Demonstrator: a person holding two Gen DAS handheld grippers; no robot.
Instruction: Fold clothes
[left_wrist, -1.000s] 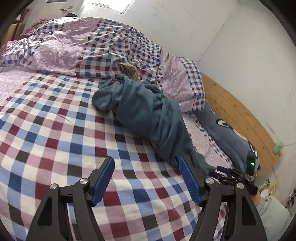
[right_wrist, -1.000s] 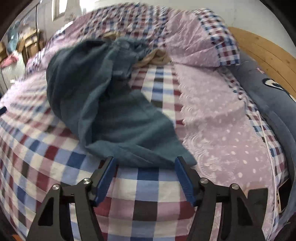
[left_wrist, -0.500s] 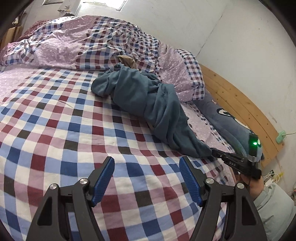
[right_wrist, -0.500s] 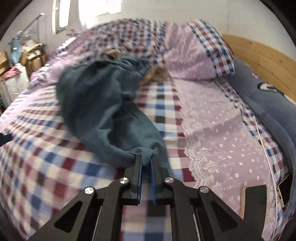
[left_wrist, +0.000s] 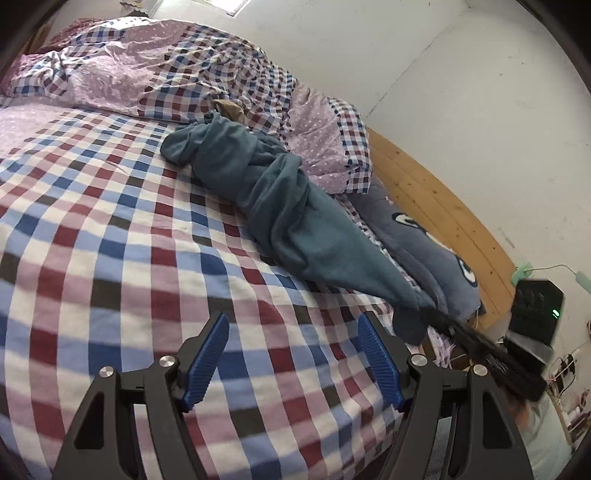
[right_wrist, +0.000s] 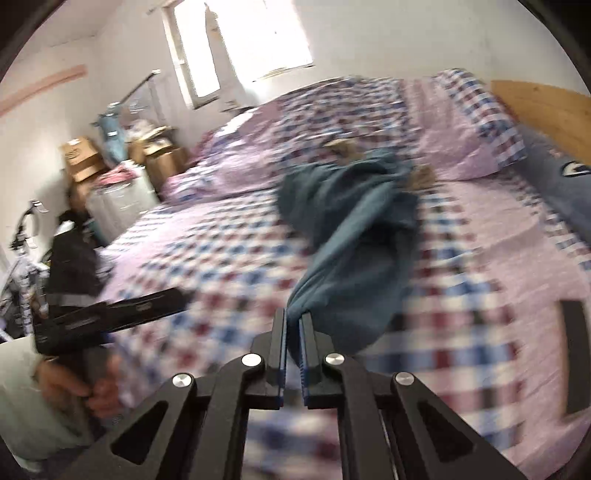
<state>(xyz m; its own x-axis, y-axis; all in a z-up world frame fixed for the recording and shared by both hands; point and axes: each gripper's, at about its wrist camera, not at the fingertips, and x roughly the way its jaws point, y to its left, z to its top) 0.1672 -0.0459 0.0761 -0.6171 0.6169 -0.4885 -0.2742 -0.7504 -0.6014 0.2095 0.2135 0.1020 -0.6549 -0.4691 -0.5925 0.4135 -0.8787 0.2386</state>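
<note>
While the teal garment (left_wrist: 273, 199) is lying bunched on the checked bed (left_wrist: 110, 229), the right claw (right_wrist: 291, 354) is clenching its near corner. The left claw (left_wrist: 295, 358) is hovering released; spreading seems underway, needing a second corner gripped.

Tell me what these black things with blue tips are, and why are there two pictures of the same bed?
Those are two claws, and a person holds one in each hand, like big tongs. Each claw carries its own small camera that looks out along its two fingers, so you get two pictures of one bed.

In the left camera's picture the left claw is open and holds nothing; it hangs over the checked sheet.

In the right camera's picture the right claw is shut on one end of a teal garment. The cloth stretches from the claw back to a bunched heap on the bed. That picture is blurry.

Behind lie a rumpled quilt and a dark blue pillow by the wooden headboard.
</note>
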